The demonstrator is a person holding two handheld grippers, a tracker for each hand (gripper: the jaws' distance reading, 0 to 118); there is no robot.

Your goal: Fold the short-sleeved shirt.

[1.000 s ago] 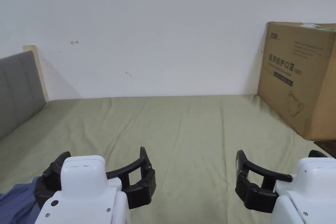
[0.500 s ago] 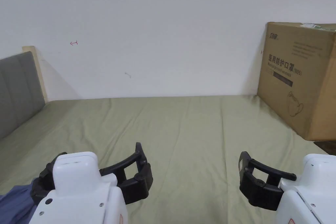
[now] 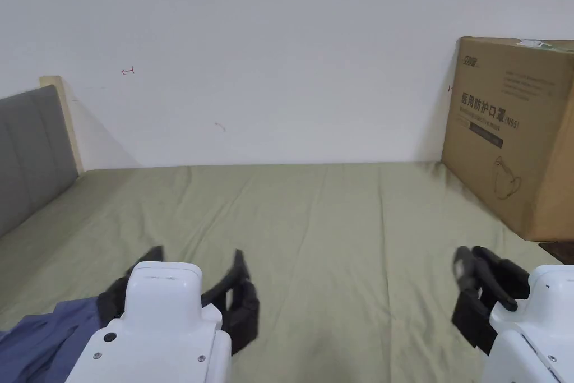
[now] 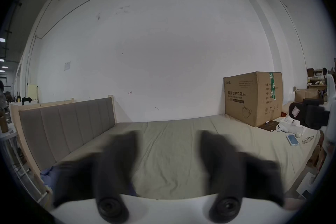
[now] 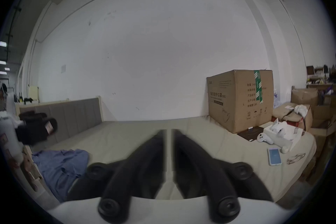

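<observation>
shirt (image 5: 60, 166), blue and crumpled, lies on the green sheet (image 3: 336, 221) at the bed's near left edge, beside the grey headboard (image 3: 28, 148). left gripper (image 3: 199, 283) hovers just right of it, jaws spread wide, holding nothing. right gripper (image 5: 169, 132) has its jaws nearly together, a thin slit between, empty. cardboard box (image 3: 504, 132) at far right carries printed chinese characters, a mask drawing and green tape.

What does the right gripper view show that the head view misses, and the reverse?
Right gripper view: a phone, glasses and a white controller on the bed's right side. Head view: the left gripper, jaws apart, and the right gripper together from behind. Both: the crumpled blue shirt, green sheet, cardboard box and grey headboard.
</observation>
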